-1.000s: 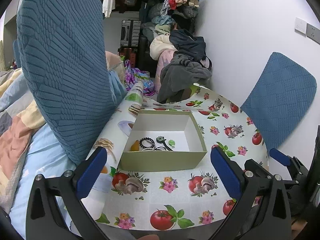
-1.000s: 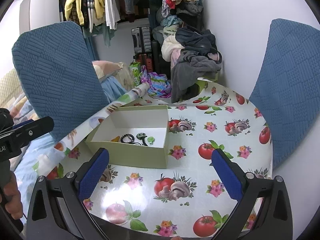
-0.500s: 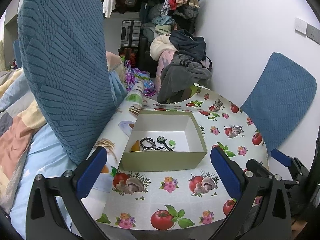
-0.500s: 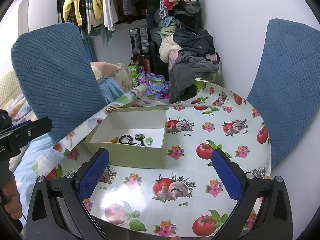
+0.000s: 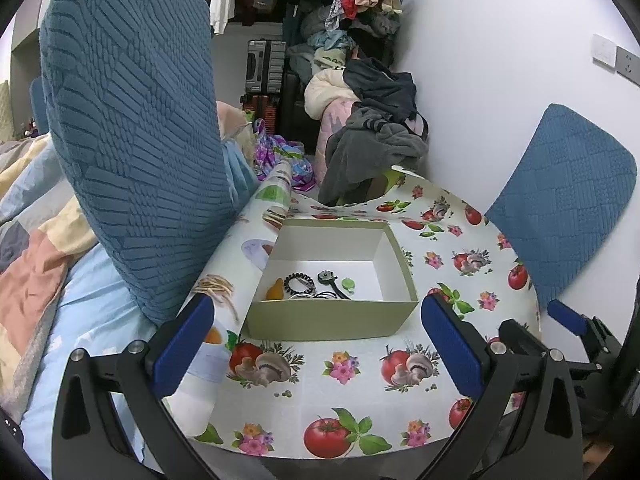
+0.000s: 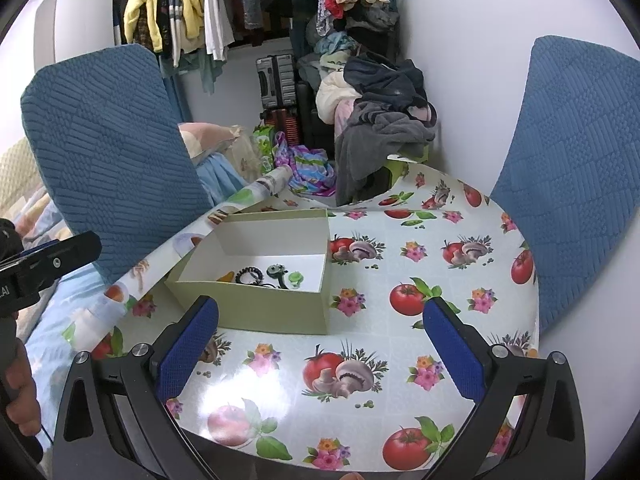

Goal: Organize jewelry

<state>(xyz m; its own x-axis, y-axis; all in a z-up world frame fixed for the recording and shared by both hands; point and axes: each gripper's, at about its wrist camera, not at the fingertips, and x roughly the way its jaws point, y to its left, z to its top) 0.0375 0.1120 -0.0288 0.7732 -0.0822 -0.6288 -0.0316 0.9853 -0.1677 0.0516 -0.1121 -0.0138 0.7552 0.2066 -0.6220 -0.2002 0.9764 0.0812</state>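
An open pale-green cardboard box (image 5: pixel 328 320) (image 6: pixel 256 308) stands on the round table with its tomato-and-mushroom print cloth (image 5: pixel 340 400) (image 6: pixel 360 360). Inside lie an orange piece (image 5: pixel 275 290), a black beaded bracelet (image 5: pixel 299 282) (image 6: pixel 249 274), a dark round pendant on a cord (image 5: pixel 329 278) (image 6: pixel 276 271) and a small green piece (image 5: pixel 349 285) (image 6: pixel 296 277). My left gripper (image 5: pixel 320 344) hangs open in front of the box, nothing between its blue pads. My right gripper (image 6: pixel 320 348) is open too, near the box's front right corner.
Blue fabric chair backs (image 5: pixel 132 140) (image 6: pixel 576 168) flank the table left and right. Piled clothes (image 5: pixel 372 128) and a suitcase (image 5: pixel 266 66) stand behind, a white wall to the right. A hand (image 6: pixel 16 392) holds the other gripper's handle at the left edge.
Both views shift only slightly; the box sits a touch farther from the right gripper. Nothing was grasped or let go.
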